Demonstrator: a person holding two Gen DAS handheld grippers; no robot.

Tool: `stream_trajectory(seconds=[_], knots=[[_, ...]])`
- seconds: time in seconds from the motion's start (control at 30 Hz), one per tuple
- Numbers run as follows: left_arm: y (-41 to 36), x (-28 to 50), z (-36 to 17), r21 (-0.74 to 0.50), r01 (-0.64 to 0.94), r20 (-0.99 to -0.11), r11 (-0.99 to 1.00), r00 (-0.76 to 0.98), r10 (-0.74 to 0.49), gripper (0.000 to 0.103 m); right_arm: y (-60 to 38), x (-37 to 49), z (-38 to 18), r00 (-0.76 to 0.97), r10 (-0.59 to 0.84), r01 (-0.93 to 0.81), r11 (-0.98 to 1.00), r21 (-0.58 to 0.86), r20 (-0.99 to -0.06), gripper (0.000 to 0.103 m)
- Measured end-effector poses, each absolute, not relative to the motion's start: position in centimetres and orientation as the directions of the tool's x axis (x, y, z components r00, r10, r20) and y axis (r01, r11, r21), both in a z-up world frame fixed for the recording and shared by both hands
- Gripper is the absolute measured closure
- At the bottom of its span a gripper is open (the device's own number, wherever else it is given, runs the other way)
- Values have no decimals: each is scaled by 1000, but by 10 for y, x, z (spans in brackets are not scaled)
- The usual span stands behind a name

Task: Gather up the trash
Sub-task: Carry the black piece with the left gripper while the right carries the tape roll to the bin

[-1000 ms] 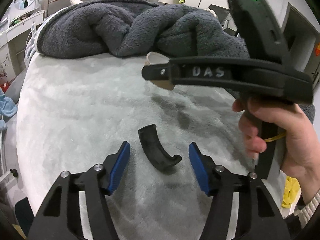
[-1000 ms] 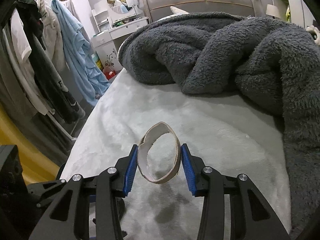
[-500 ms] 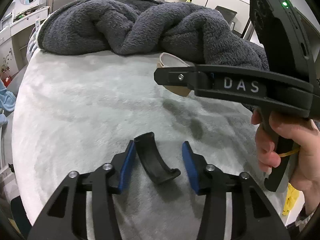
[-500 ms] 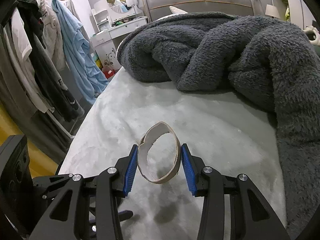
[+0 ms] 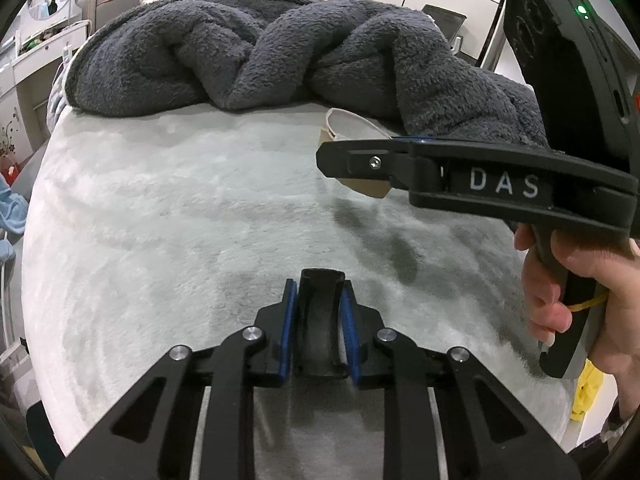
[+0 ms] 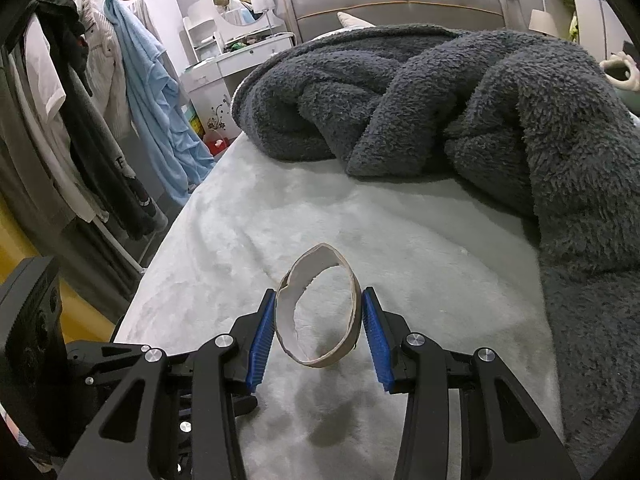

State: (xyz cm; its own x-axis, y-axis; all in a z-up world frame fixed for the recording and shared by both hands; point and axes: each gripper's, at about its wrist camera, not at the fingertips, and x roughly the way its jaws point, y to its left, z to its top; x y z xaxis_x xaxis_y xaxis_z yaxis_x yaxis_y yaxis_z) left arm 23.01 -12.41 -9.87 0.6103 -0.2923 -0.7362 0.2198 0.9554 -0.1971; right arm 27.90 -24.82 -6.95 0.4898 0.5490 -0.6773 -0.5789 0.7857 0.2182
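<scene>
A black curved plastic piece (image 5: 320, 320) stands on edge between the blue pads of my left gripper (image 5: 318, 292). Its jaws are closing and the pads press on both sides of the piece, just above the pale bed cover (image 5: 160, 220). My right gripper (image 6: 319, 296) is shut on a squashed cardboard tape ring (image 6: 320, 361) and holds it above the cover. In the left wrist view the right gripper (image 5: 344, 160) hangs at the upper right, held by a person's hand (image 5: 580, 280), with the ring (image 5: 352, 124) showing behind its tip.
A crumpled dark grey blanket (image 6: 440, 112) covers the far part and right side of the bed. Clothes hang on a rack (image 6: 100, 100) left of the bed, with a white dressing table (image 6: 240, 56) beyond. The bed's left edge drops to the floor.
The left gripper's jaws closed from wide apart onto the black curved piece, which turned from lying slantwise to standing upright between the pads. The right gripper kept its hold on the ring.
</scene>
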Motion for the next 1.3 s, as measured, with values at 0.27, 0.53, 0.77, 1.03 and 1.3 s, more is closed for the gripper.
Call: stream_trajectory(seconds=[0.27, 0.53, 0.77, 1.03, 1.3], knots=[[-125, 226, -96, -177, 245, -739, 953, 607, -293, 80, -246, 275, -65, 494, 545, -585, 785, 205, -677, 60], [-116, 210, -86, -166, 274, -736, 947, 605, -304, 80, -236, 256, -57, 491, 542, -596, 780, 191, -682, 60], [-95, 189, -72, -150, 260, -726, 954, 626, -285, 80, -221, 228, -48, 483, 550, -608, 771, 191, -682, 60], [-69, 165, -60, -143, 227, -718, 963, 646, -259, 80, -213, 204, -47, 475, 542, -610, 771, 185, -693, 60], [-40, 138, -51, -152, 163, -709, 975, 669, -222, 80, -206, 180, -41, 476, 543, -601, 775, 195, -691, 60]])
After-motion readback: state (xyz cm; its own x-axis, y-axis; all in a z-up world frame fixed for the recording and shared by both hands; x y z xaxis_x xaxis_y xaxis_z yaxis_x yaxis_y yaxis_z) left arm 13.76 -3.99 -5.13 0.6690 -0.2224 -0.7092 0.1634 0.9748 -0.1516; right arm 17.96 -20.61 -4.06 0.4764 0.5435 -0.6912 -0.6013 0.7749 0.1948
